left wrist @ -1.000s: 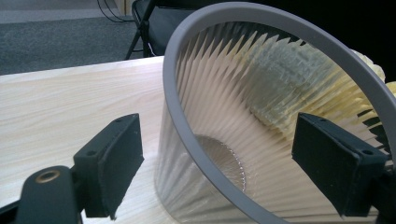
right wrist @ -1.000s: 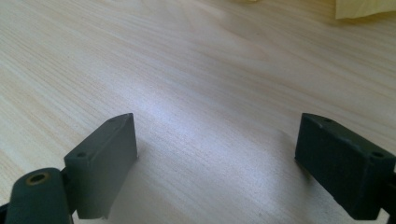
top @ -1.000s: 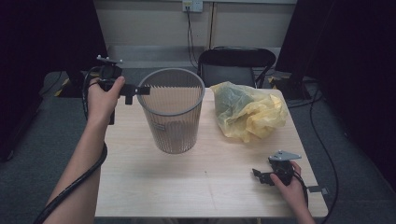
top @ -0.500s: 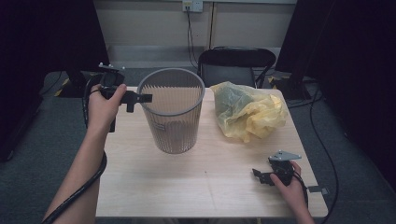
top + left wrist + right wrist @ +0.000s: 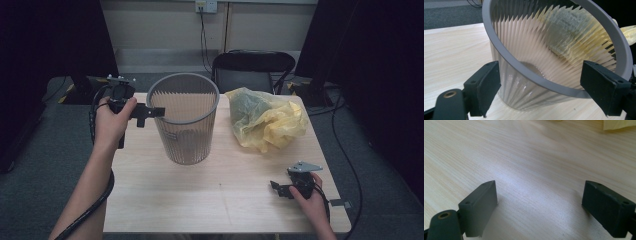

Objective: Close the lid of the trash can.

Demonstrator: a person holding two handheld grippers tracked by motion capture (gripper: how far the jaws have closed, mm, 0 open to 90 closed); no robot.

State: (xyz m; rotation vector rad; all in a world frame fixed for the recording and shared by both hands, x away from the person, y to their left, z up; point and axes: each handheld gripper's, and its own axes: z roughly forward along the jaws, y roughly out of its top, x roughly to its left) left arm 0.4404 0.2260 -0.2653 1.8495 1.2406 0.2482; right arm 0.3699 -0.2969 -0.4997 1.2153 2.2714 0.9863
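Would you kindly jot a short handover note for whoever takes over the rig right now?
Left gripper: open, raised at the near-left rim of the bin, jaws wide, not gripping.
Right gripper: open, low over the table near its front right corner, holding nothing.
Things: the bin stands upright mid-table with nothing in it; the yellow bag lies crumpled to its right, apart from both grippers.
Done: nothing gripped so far.
Left: probably close on the rim to steady the bin, then fetch the bag.

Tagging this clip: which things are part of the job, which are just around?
In the job:
- bin, upright on the table
- left gripper, open at the bin's rim
- yellow bag, beside the bin

Just around:
- right gripper, open, low over the table
- chair behind the table
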